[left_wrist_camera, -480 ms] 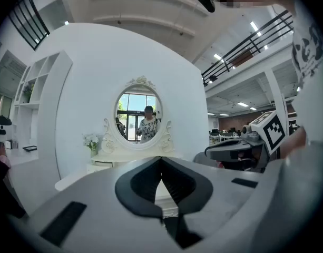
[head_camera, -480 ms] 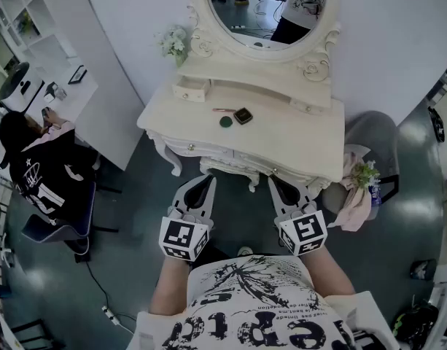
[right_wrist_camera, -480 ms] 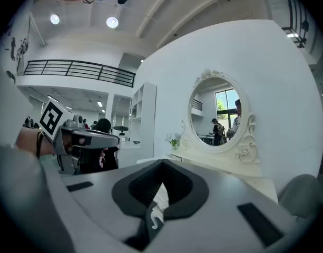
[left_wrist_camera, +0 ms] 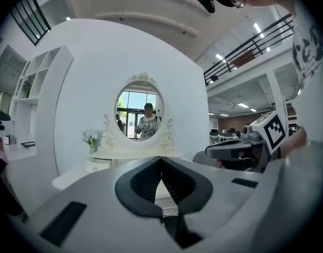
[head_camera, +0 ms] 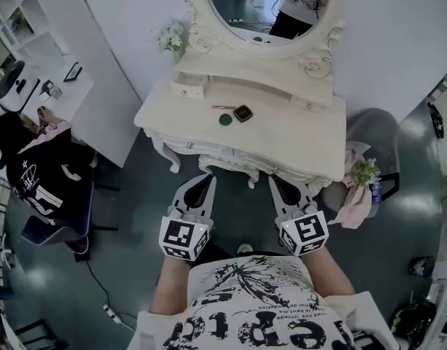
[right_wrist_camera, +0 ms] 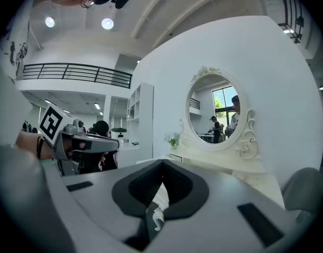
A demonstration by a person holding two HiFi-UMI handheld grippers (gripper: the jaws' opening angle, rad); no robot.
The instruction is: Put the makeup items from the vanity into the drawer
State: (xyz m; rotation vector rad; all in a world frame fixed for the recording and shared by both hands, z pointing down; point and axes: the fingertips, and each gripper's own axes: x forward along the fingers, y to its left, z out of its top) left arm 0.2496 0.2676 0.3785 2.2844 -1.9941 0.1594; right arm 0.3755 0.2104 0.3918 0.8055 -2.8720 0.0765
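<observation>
the left gripper (head_camera: 205, 179) and right gripper (head_camera: 275, 180) are held side by side in front of the person's chest, pointing toward 12 o'clock at the vanity (head_camera: 311, 141). both stop short of its front edge. each gripper's own view shows its jaws pressed together with nothing between them, probably a resting carry before any reach begins.

the makeup items lie untouched near the middle of the vanity top: a dark square compact (head_camera: 243, 114), a round green pot (head_camera: 225, 120) just beside it at its 7 o'clock, and a thin pink stick (head_camera: 223, 108) at its 9 o'clock. the small drawer (head_camera: 189, 87) stands pulled open at about 10 o'clock from them, apparently ready to receive them. the task looks not yet started. a jaw must open first.
</observation>
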